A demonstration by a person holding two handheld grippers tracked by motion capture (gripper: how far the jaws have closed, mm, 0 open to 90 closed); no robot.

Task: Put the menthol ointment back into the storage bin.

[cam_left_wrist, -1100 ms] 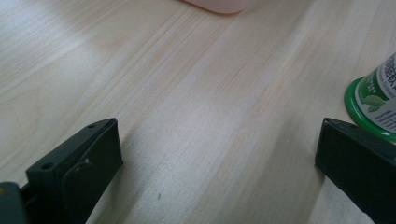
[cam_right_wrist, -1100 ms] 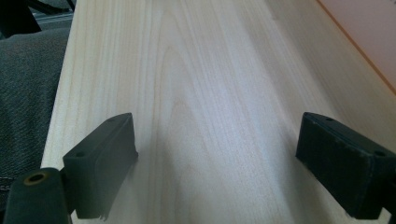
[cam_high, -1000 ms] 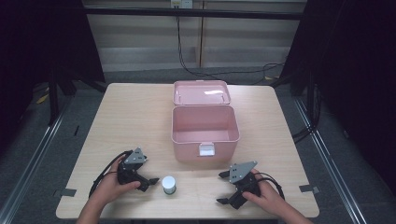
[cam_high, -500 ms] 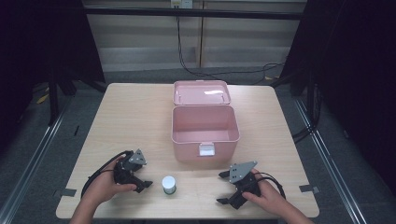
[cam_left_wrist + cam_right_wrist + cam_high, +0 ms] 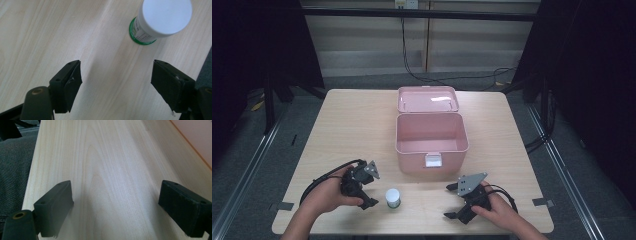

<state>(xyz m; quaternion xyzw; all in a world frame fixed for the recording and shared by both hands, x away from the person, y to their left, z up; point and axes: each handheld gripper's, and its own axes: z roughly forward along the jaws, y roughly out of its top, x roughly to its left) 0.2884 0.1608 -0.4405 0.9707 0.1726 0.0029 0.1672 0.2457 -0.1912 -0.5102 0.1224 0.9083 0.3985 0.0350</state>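
Note:
A small white-capped bottle (image 5: 392, 198) with a green base stands upright near the table's front edge. My left gripper (image 5: 368, 191) sits just left of it, open, with nothing between the jaws. In the left gripper view the bottle (image 5: 160, 21) stands ahead of my left gripper (image 5: 127, 80), a little to the right. A pink box (image 5: 431, 141) stands open mid-table, its lid (image 5: 428, 98) laid back behind it. My right gripper (image 5: 451, 201) rests open at the front right, below the box; its own view shows the right gripper (image 5: 120, 207) over bare wood.
The wooden table (image 5: 347, 125) has free room to the left and right of the pink box. Its front edge lies close under both hands. A pink wall of the box (image 5: 197, 140) shows at the right gripper view's upper right. Dark floor surrounds the table.
My left gripper drew back to the left from the bottle, then came back toward it and stands a little higher. The right gripper and bottle stayed put.

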